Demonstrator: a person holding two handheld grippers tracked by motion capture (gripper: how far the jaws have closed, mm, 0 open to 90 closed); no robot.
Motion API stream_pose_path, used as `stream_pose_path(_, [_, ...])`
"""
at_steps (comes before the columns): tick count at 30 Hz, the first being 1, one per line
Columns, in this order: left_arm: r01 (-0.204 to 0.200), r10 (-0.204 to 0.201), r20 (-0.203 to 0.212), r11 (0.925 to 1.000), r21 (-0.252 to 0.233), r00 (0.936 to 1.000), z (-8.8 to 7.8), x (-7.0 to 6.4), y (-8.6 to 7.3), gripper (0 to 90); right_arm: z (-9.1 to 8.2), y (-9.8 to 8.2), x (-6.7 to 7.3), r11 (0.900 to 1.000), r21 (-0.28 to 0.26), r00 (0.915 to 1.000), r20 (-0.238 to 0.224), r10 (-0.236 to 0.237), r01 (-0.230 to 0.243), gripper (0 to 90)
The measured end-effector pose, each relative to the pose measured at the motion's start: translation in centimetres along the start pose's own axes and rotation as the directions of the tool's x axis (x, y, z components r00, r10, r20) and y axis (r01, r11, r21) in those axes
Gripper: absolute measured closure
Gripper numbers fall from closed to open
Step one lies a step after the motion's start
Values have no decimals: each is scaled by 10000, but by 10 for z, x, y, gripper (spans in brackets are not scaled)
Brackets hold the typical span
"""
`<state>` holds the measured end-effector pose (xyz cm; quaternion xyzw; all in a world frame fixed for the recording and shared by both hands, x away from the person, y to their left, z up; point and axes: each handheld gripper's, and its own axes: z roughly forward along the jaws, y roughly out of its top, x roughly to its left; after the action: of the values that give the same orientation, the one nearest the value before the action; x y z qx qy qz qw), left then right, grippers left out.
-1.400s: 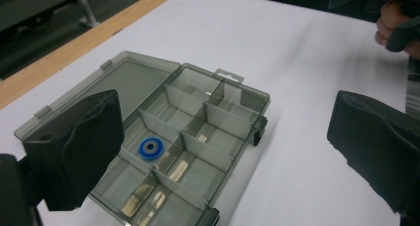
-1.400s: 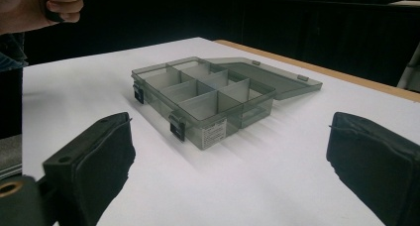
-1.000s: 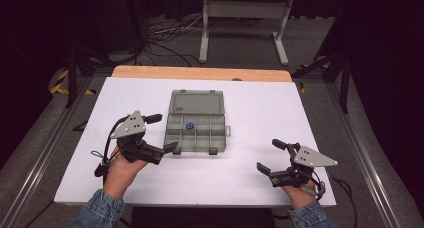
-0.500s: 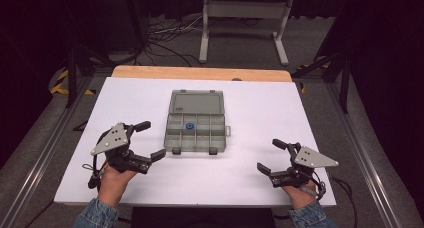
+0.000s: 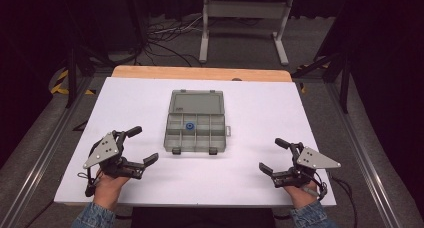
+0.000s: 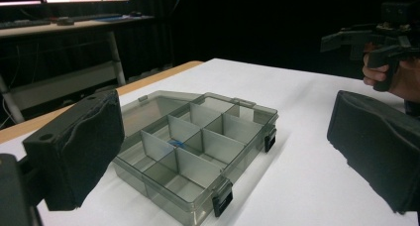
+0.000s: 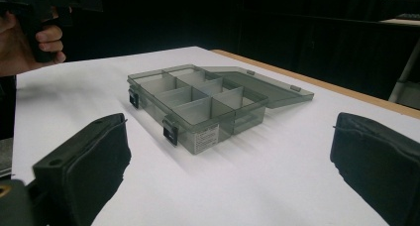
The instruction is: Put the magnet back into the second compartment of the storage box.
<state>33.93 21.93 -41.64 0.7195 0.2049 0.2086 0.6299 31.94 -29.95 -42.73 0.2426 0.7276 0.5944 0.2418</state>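
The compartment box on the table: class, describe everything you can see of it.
The compartment box is smoky grey, see-through plastic, it seems, and lies flat near the middle of the white table. Its hinged lid is open, laid back on the far side. Thin dividers split the tray into small compartments; one in the middle holds a small blue piece. Two dark latches sit on the near edge. Neither gripper touches it.

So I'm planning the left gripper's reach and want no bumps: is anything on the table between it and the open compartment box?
Nothing visible does. The left gripper hovers open at the near left, and bare white table lies between it and the compartment box, whose lid lies open at the far side.
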Motion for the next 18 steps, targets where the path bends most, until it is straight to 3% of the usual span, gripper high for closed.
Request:
stream_pose_path(5, [490,-488,123,9987,-131,9987,-6,6,-15,11,1,-1,1,10000,-25,10000,-5,-63,63,17])
stream_pose_path(11, [745,-744,117,9971,-120,9972,-9,10,-27,8,1,0,2,9998,-98,9999,-32,-167,166,14])
stream_pose_path(14, [1138,-1135,90,9925,-436,9935,-9,12,-31,8,1,-1,2,9998,-96,9999,-51,-145,145,14])
stream_pose_path(18, [943,-949,-69,9936,-626,9955,-10,12,-31,8,1,0,2,9998,-118,9998,-81,-153,152,14])
